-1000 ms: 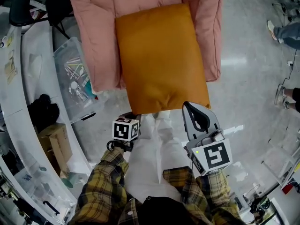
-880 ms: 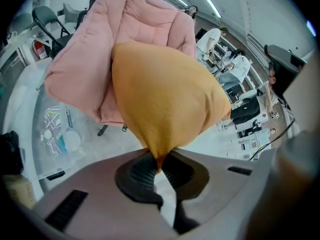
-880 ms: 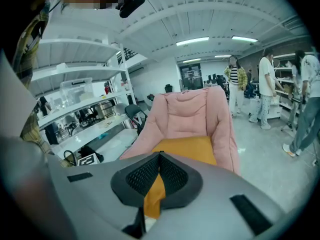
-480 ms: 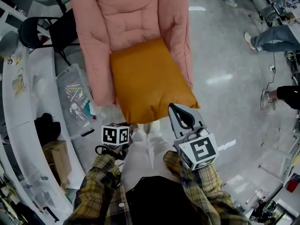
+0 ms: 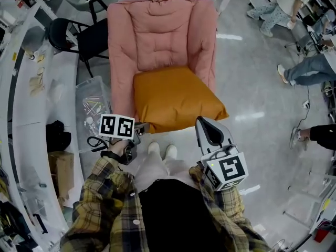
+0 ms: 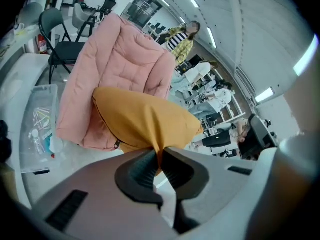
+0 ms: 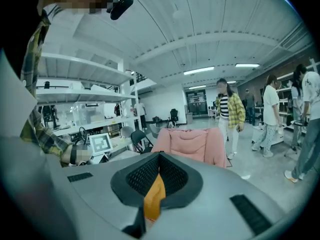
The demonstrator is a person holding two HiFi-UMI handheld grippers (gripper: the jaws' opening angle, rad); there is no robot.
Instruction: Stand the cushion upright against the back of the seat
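Floor (image 5: 262,88) shines grey around our pink chair (image 5: 157,35). We pinch the orange cushion (image 5: 176,98) tight with our left gripper (image 6: 159,154) and right gripper (image 7: 158,161). It lies on the seat at 12 o'clock, with the white table (image 5: 26,114) at 9.

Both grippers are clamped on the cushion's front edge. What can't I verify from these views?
- Head view: left gripper jaws, hidden under its marker cube.
- Right gripper view: cushion, almost wholly behind the right gripper body.
- Head view: armchair seat, covered by the cushion.

Glossy grey floor (image 5: 262,96) — white curved tabletop (image 5: 29,133) at left, black folding chair (image 5: 65,34) beyond it, strip lights (image 7: 202,70) overhead.
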